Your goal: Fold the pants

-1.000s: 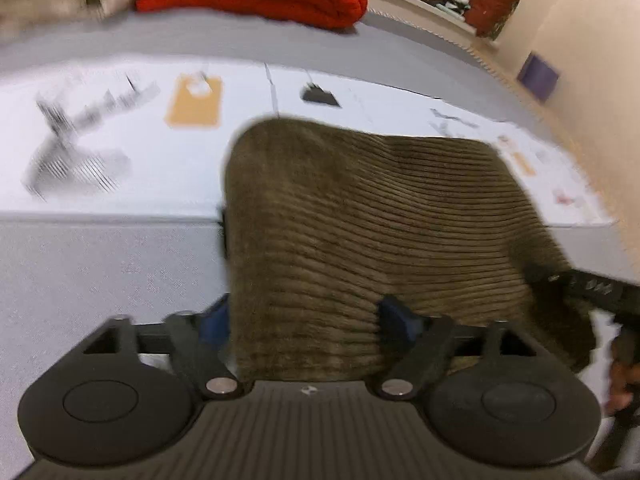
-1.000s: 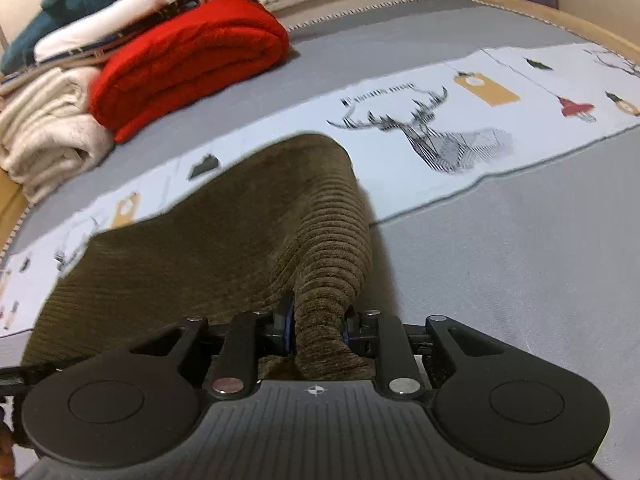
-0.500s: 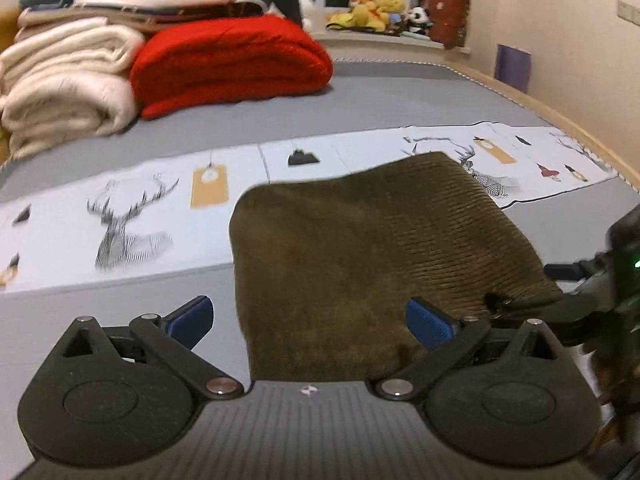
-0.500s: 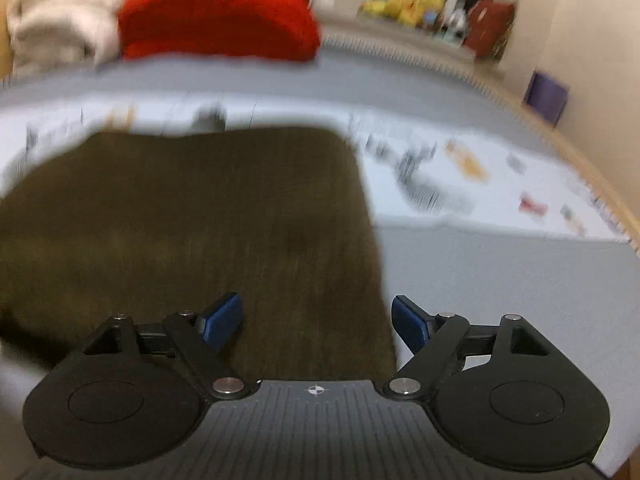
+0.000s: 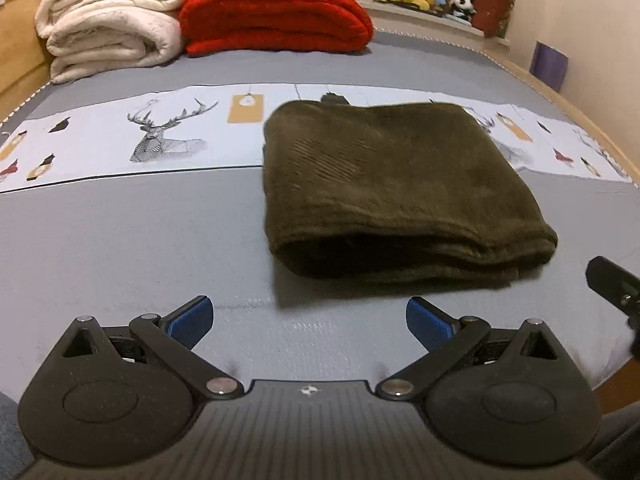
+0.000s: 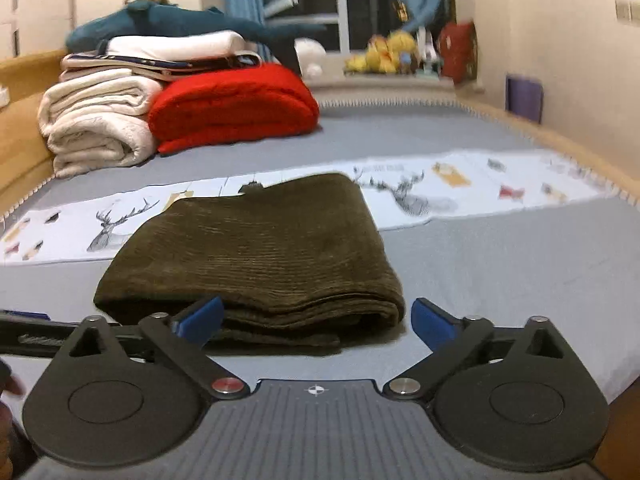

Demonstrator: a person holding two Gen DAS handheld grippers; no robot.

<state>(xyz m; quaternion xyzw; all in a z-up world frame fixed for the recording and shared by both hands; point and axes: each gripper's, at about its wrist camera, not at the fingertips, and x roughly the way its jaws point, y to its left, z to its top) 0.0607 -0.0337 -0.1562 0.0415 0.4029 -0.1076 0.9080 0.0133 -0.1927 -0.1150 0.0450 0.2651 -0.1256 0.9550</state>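
At the far left of the bed point(image 5: 120, 240), a stack of cream blankets point(image 5: 108, 28) sits beside a folded red blanket point(image 5: 276, 16), both well apart from the work. Nearer, the left gripper point(image 5: 308, 318) hangs with its blue pads spread wide and nothing between them, just short of the near edge of the pants point(image 5: 392, 184). The pants lie as a compact olive corduroy bundle, folded in layers, resting half on the grey cover and half on the deer-print strip point(image 5: 160, 136). To the right, the right gripper point(image 6: 316, 316) is likewise spread and empty, its left pad just in front of the bundle's layered near edge in its own view. The folding looks essentially finished; to close well, I would judge it best to keep both grippers clear, lifting away without snagging the stacked edges, or only press lightly to flatten the slightly open near fold.
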